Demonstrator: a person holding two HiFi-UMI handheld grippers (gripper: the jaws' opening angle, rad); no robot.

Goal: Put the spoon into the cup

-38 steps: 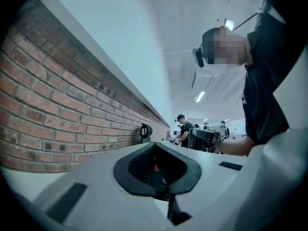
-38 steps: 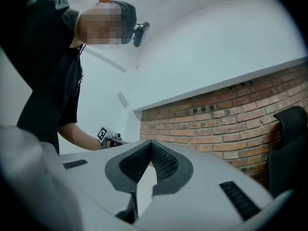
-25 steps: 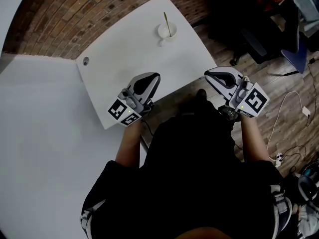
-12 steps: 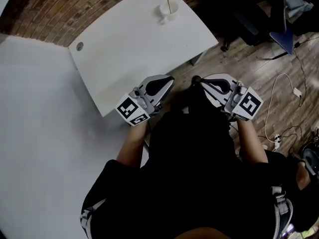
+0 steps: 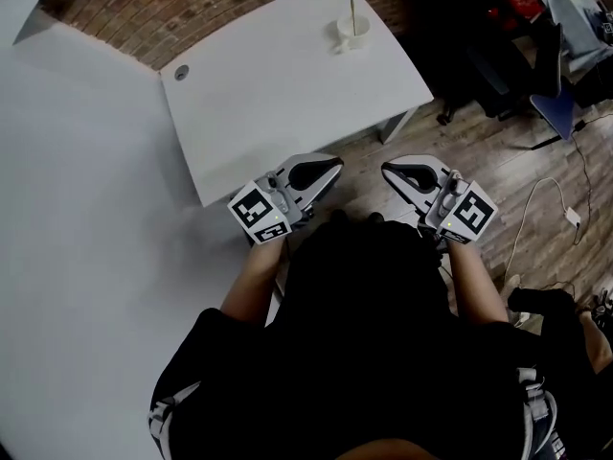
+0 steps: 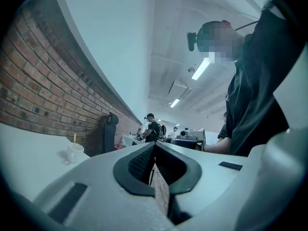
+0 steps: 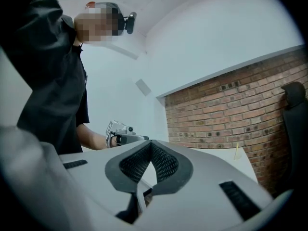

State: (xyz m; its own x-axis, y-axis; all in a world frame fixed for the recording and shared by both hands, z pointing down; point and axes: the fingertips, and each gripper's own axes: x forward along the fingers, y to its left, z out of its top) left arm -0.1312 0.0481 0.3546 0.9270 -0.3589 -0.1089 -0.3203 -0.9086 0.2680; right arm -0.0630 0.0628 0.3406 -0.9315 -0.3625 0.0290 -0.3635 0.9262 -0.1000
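Table [image 5: 278,94]: white, set slantwise against the brick wall [image 5: 144,17]; its near edge lies just ahead of both grippers, and neither of them reaches over the top
Left gripper [image 5: 329,167]: held close to the person's body off the table's near edge, pointing up and to the right in the head view; jaws pressed together with nothing between them
Right gripper [image 5: 391,171]: alongside the left one and apart from it, over the wooden floor [image 5: 498,161], pointing up and to the left in the head view; jaws together as well, and empty
Cup [image 5: 351,33]: small and white, upright near the far right corner of the table, well apart from both grippers
Spoon [image 5: 351,12]: thin and pale, standing inside the cup with its handle rising above the rim
Spoon's long axis: close to upright, leaning only slightly; the bowl end is hidden inside the cup
Direction from the grippers: the cup lies across the table beyond both tips, to the left of the jaws in the left gripper view; in the right gripper view only the handle shows, to the right of the jaws
Nearer hand: neither by any clear margin, since the cup sits roughly between the lines of the two tips
Task, as judged: the spoon is already in the cup, so nothing seems left to grasp or carry
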